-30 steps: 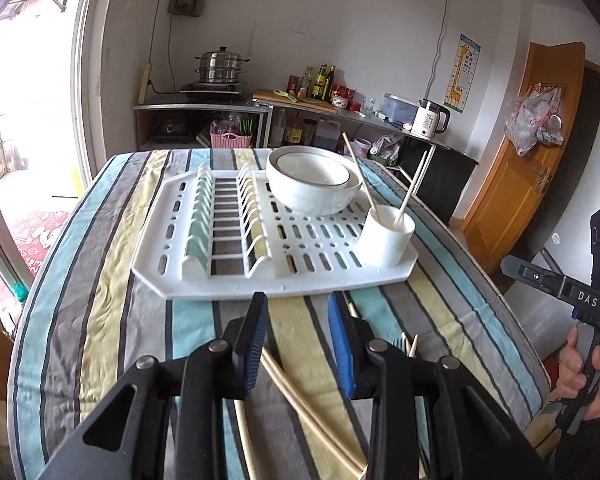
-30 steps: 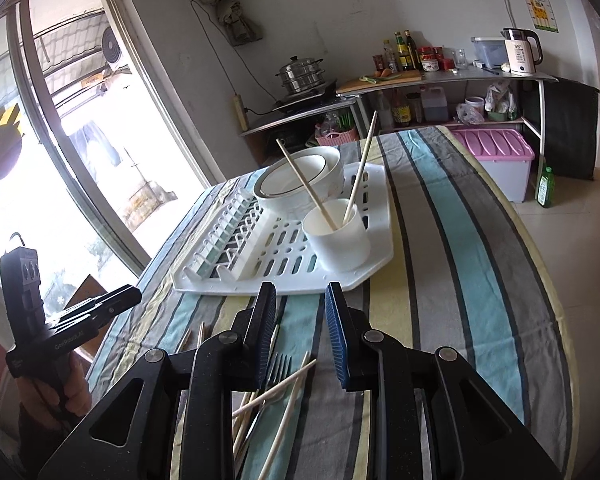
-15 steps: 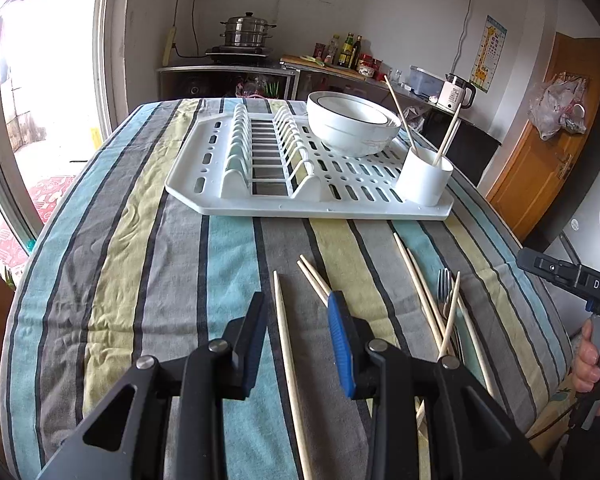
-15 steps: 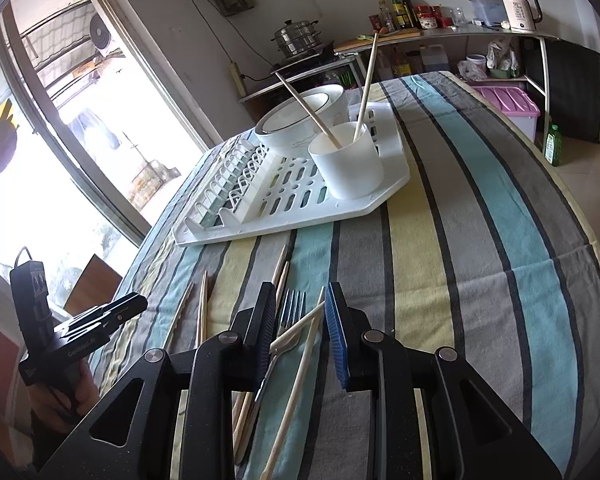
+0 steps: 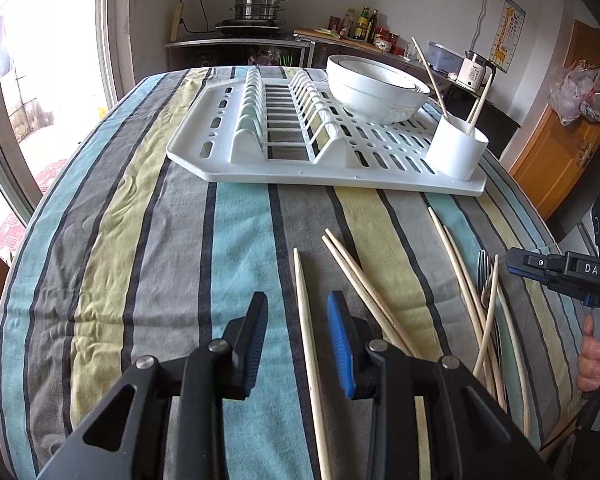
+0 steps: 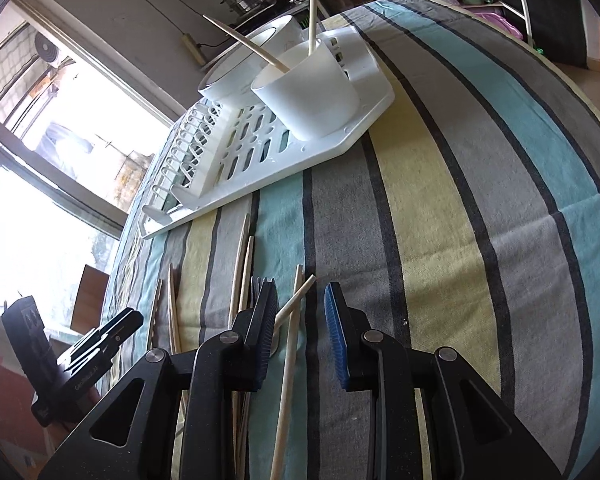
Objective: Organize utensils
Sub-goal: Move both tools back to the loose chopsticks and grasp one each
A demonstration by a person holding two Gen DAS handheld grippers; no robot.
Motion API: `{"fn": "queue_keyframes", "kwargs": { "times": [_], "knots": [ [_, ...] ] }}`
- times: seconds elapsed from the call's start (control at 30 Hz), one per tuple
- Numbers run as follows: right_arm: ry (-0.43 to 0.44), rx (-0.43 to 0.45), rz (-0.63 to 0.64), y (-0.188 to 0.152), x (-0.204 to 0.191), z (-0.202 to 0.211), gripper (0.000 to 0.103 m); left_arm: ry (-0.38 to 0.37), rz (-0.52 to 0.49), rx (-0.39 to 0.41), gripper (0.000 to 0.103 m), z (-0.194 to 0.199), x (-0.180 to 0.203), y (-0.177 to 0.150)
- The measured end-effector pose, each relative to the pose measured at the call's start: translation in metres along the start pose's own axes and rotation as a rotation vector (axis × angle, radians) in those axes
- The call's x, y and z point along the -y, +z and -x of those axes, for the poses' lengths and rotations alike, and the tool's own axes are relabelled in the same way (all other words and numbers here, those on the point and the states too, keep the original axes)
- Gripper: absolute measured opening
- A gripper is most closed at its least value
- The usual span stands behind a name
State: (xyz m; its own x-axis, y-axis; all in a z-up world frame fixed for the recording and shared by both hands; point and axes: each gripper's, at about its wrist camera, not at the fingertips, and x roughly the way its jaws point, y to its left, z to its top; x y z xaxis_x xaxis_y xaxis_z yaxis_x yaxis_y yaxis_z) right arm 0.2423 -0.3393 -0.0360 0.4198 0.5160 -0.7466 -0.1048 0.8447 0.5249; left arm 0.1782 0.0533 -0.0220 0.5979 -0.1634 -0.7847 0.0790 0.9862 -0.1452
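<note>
Loose wooden chopsticks lie on the striped tablecloth (image 5: 148,240) in front of a white dish rack (image 5: 220,148). My left gripper (image 5: 298,332) is open low over the cloth, and a single chopstick (image 5: 305,304) runs between its fingers without touching the pads. A chopstick pair (image 5: 364,292) lies just to its right. Further right a fork (image 5: 485,276) lies among more chopsticks. My right gripper (image 6: 300,316) is open above that pile, with one chopstick (image 6: 290,336) lying slantwise between its fingers and the fork (image 6: 258,284) at its left fingertip. A white cup (image 6: 312,92) on the rack holds two chopsticks.
Stacked white bowls (image 5: 376,92) sit on the rack behind the cup (image 5: 456,152). The table's rounded edge falls away on the right. A person's hand (image 5: 594,364) holds the right gripper (image 5: 518,266). A kitchen counter, a window and a wooden door stand beyond.
Both grippers have come down toward the cloth and tipped further downward. The loose chopsticks now lie between their fingers. Neither pair of jaws has changed its gap.
</note>
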Motion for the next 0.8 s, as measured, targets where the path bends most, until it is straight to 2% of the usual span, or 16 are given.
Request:
{"fn": "queue_keyframes", "kwargs": {
  "times": [0.33, 0.6, 0.67, 0.8],
  "knots": [
    [-0.085, -0.026, -0.010, 0.008, -0.009, -0.010, 0.025, 0.051, -0.014, -0.047, 0.033, -0.015, 0.002, 0.002],
    [-0.169, -0.039, 0.030, 0.012, -0.019, -0.018, 0.010, 0.121, -0.069, -0.069, 0.032, -0.022, 0.015, 0.008],
    [-0.174, -0.039, 0.036, 0.013, -0.020, -0.019, 0.010, 0.121, -0.075, -0.073, 0.028, -0.024, 0.017, 0.010],
    [-0.168, -0.038, 0.040, 0.013, -0.019, -0.019, 0.007, 0.126, -0.088, -0.080, 0.010, -0.027, 0.020, 0.014]
  ]
}}
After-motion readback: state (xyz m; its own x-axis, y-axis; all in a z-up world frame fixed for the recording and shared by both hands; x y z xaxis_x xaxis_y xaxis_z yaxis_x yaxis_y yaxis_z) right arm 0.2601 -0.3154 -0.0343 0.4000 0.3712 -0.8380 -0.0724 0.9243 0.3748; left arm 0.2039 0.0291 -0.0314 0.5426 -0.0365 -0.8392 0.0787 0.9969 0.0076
